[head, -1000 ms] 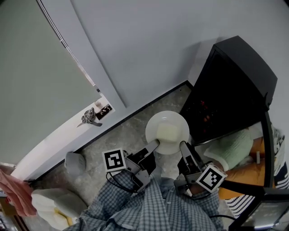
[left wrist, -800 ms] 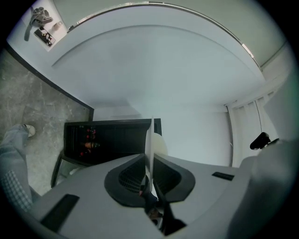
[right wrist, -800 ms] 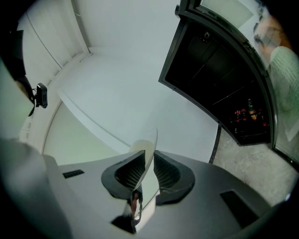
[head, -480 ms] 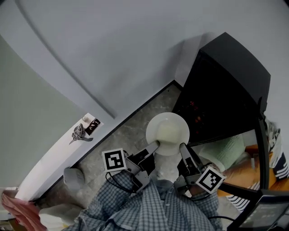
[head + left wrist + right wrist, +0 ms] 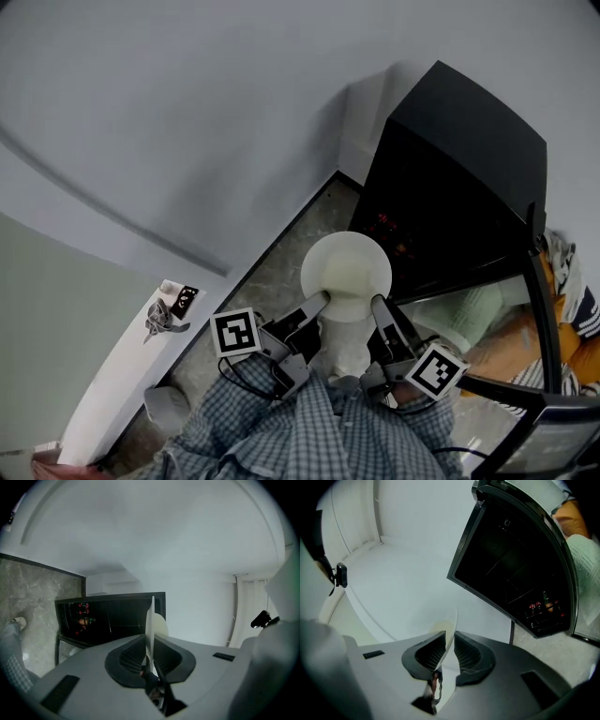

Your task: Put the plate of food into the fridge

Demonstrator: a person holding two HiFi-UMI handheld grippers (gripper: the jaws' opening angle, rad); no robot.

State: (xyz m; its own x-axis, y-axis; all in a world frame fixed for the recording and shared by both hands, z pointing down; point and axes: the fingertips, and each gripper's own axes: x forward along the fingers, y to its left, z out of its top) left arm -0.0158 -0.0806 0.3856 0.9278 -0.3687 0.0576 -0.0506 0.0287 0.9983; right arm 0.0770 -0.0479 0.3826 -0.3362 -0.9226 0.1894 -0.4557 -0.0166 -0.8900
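Note:
A white plate with a pale block of food hangs over the marble floor, in front of the open black fridge. My left gripper is shut on the plate's near left rim. My right gripper is shut on its near right rim. In the left gripper view the plate shows edge-on between the pads of the left gripper, with the fridge behind it. In the right gripper view the plate's rim sits between the pads of the right gripper, with the dark fridge interior to the right.
Small bottles stand on a low fridge shelf. The fridge's glass door stands open at the right, with a person's pale green sleeve behind it. A white door with a handle and keys and a grey bin are at the lower left.
Both grippers and the plate have moved closer to the open fridge. The white door and the bin have slid down and left in the head view.

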